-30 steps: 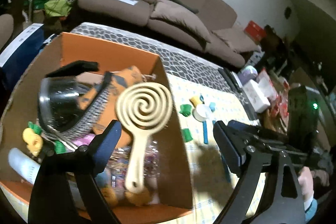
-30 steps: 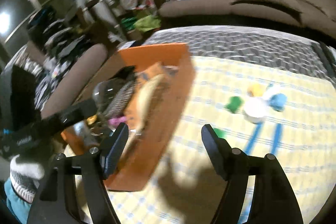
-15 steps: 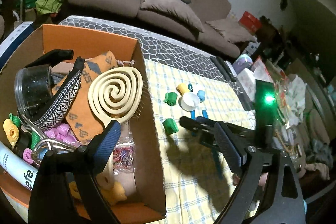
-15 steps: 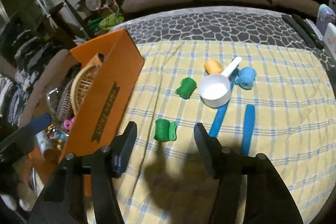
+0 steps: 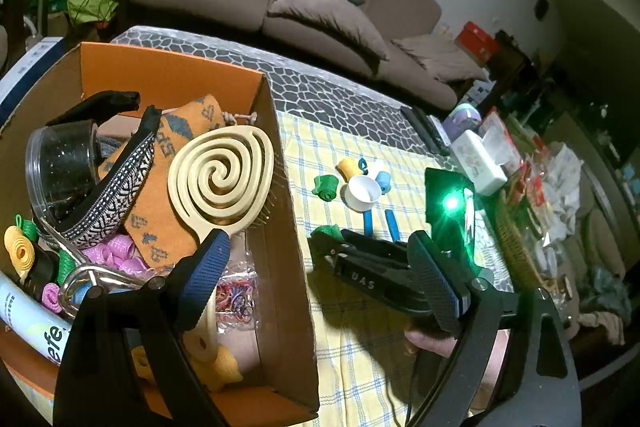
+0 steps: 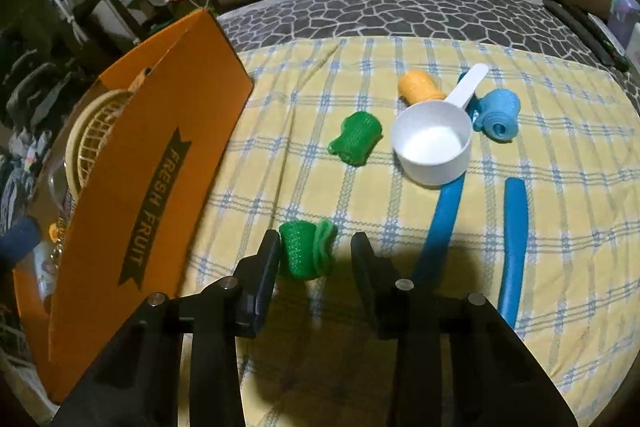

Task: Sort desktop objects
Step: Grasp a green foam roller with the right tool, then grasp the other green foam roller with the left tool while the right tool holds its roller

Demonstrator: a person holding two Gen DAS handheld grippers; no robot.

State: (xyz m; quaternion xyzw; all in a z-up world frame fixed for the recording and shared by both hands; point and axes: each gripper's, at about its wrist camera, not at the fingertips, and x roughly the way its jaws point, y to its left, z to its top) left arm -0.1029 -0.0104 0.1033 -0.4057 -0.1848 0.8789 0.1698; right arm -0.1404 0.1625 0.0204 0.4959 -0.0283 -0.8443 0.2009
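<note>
Two wrist views are recorded. In the left wrist view, an orange cardboard box (image 5: 168, 75) is seen filling the left half of the frame; a cream spiral hairbrush (image 5: 220, 179) is lying inside it against the right wall, with a patterned orange cloth (image 5: 160, 211), a clear round container (image 5: 60, 167) and pink curlers (image 5: 120, 255) to its left. The left gripper (image 5: 316, 275) is held above the box's right wall at the bottom of the frame, its jaws spread wide and nothing between them. To the right of the box, on the yellow checked cloth (image 5: 360, 367), the right gripper (image 5: 332, 243) is seen from the side with a green light on its body. In the right wrist view, the box's outer wall, lettered FRESH FRUIT, is placed at the left of the frame. At lower centre, a green mesh roll (image 6: 308, 251) is lying on the cloth between the parted jaws of the right gripper; the left finger (image 6: 268, 263) is just beside or touching it, which one cannot be told, and the right finger (image 6: 364, 263) is apart from it. A second green roll (image 6: 356, 143) is noted at centre, then a yellow roll (image 6: 420, 87), a white scoop (image 6: 432, 147), a blue roll (image 6: 498, 113) and two blue sticks (image 6: 514, 247) toward the right.
</note>
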